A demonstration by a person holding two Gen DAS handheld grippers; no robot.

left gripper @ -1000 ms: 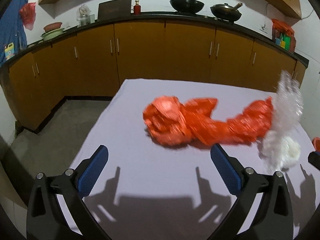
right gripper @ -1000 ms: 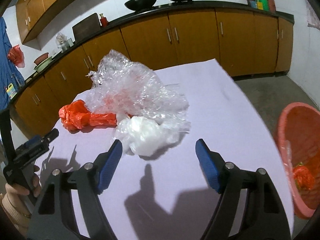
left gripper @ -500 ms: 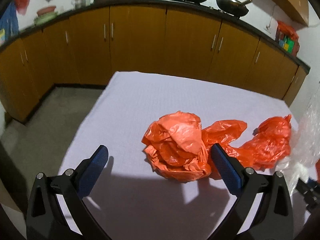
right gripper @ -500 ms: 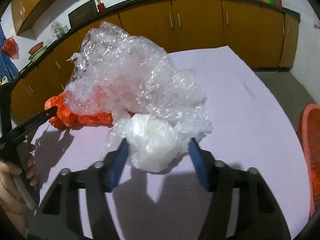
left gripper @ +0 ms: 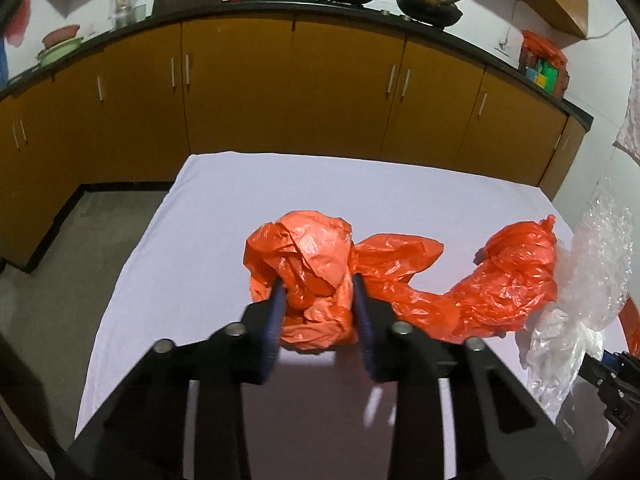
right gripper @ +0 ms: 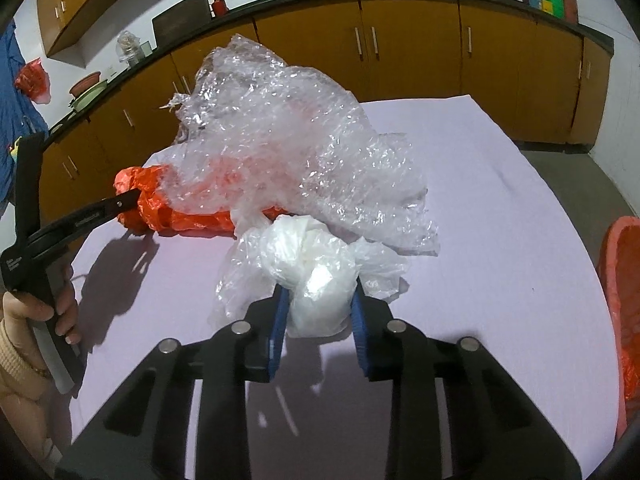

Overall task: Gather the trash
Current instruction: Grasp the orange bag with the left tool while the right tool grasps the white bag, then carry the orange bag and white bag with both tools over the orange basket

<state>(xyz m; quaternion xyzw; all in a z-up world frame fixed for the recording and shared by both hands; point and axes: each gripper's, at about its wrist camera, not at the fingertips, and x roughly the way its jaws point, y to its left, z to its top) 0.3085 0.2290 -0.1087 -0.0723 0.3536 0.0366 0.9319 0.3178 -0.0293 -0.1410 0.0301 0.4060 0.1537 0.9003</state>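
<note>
My left gripper [left gripper: 318,304] is closing its jaws on the crumpled orange plastic bag [left gripper: 304,264]; the blue pads already press into the plastic from both sides. This bag lies near the middle of the table [left gripper: 208,208], which is covered with a pale lilac cloth, and its long tail runs toward the right edge, where it meets the clear bubble wrap [left gripper: 600,248].

My right gripper [right gripper: 318,312] is also closing, and between its pads sits the white plastic bag [right gripper: 316,276], squeezed at its lower part. The bubble wrap [right gripper: 288,128] stands up just behind the white bag and touches it, lying partly over the orange bag [right gripper: 160,208].

In the right wrist view I see my left hand [right gripper: 36,312] on the handle of the left gripper, near the left edge of the table. There is small white writing on that gripper's black arm, but it is too small for me to read. Beyond the right edge of the table stands an orange-pink bin [right gripper: 618,280]; probably some orange plastic lies inside it.
</note>
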